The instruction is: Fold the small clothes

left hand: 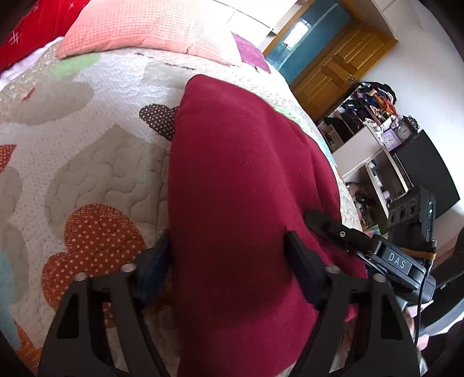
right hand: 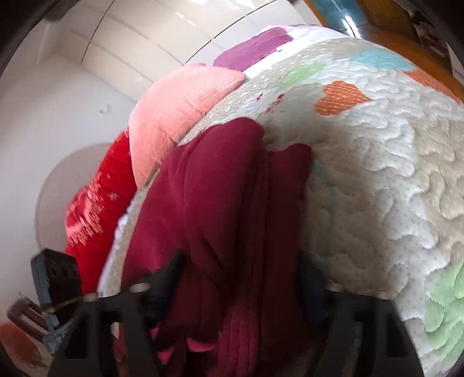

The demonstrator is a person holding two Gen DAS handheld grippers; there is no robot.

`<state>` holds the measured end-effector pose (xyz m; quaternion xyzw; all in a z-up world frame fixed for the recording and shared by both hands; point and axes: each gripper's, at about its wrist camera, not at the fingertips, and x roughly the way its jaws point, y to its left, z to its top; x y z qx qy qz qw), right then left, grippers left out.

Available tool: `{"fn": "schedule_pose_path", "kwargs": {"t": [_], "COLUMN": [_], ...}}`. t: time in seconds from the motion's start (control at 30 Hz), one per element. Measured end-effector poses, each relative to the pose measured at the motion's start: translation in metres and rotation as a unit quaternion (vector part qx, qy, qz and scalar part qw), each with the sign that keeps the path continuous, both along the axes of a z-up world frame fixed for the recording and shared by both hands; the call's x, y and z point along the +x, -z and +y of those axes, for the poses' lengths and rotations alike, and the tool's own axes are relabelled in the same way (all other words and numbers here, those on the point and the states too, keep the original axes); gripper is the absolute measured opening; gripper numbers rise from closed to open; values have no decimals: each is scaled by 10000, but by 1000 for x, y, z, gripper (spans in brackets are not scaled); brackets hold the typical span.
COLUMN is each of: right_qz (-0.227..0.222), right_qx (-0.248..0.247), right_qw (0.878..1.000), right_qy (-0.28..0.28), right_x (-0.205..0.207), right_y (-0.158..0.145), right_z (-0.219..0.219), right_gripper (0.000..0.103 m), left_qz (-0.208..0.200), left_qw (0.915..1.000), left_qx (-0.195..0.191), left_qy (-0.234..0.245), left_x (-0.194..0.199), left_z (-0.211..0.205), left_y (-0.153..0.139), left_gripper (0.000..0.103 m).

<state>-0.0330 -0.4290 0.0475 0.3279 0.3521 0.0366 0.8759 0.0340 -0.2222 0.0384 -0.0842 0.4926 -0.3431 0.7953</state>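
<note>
A dark red fleece garment lies on the quilted bedspread, stretched away from me in the left wrist view. My left gripper has the garment's near end between its two fingers, which stand wide apart on either side of the cloth. The right gripper shows at the garment's right edge in that view. In the right wrist view the garment is bunched in folds and fills the space between my right gripper's fingers. The view is blurred, so the grip is unclear.
A pink knitted pillow and a red pillow lie at the head of the bed. Beyond the bed's right edge stand white shelves with clutter, a black cabinet and a wooden door.
</note>
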Motion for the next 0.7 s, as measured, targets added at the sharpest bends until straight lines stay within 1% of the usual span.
{"fn": "schedule_pose_path", "kwargs": {"t": [0.07, 0.1, 0.17, 0.23, 0.27, 0.33, 0.4, 0.43, 0.47, 0.5, 0.53, 0.57, 0.6, 0.63, 0.67, 0.7], "right_qz": [-45, -113, -257, -356, -354, -374, -245, -153, -44, 87, 145, 130, 3, -107, -223, -315], "right_qx": [-185, -284, -270, -341, -346, -267, -374, -548, -798, -1117, -1223, -1094, -828, -781, -891, -1155], "right_qw": [9998, 9994, 9986, 9969, 9962, 9944, 9925, 9916, 9903, 9879, 9877, 9902, 9941, 9949, 9938, 9906], "right_qy": [-102, -183, -365, -621, -718, -952, -1140, -1163, -1138, -1073, -963, -857, -708, -637, -621, -665], "right_x": [-3, -8, -20, -35, -43, -63, -78, -82, -84, -87, -90, -94, -102, -107, -110, -113], "right_y": [-9, -16, -29, -41, -44, -46, -38, -32, -28, -26, -26, -29, -37, -43, -52, -61], "right_z": [7, 13, 25, 46, 56, 78, 101, 110, 116, 120, 119, 113, 106, 102, 103, 108], "right_gripper": [48, 47, 46, 45, 45, 45, 47, 53, 56, 56, 56, 56, 56, 56, 54, 53], "left_qz": [-209, -265, -312, -323, -337, -516, -641, -722, -779, -800, -784, -770, -801, -854, -910, -980], "left_qw": [9996, 9994, 9992, 9992, 9991, 9979, 9963, 9952, 9942, 9940, 9942, 9943, 9939, 9933, 9927, 9917], "left_qx": [74, 85, 111, 149, 179, 360, 576, 668, 737, 746, 718, 695, 696, 713, 734, 779], "left_qy": [161, 209, 206, 173, 174, 156, 12, -19, -38, -79, -136, -231, -288, -306, -308, -302], "left_x": [-14, -23, -37, -58, -68, -93, -109, -114, -117, -121, -123, -125, -126, -126, -128, -129], "left_z": [8, 14, 27, 51, 61, 84, 102, 107, 110, 115, 119, 123, 124, 124, 122, 119], "left_y": [-13, -19, -30, -41, -44, -49, -44, -41, -40, -39, -40, -44, -47, -49, -50, -51], "left_gripper": [60, 59, 59, 59, 59, 59, 59, 59, 59, 59, 59, 59, 59, 59, 59, 59]}}
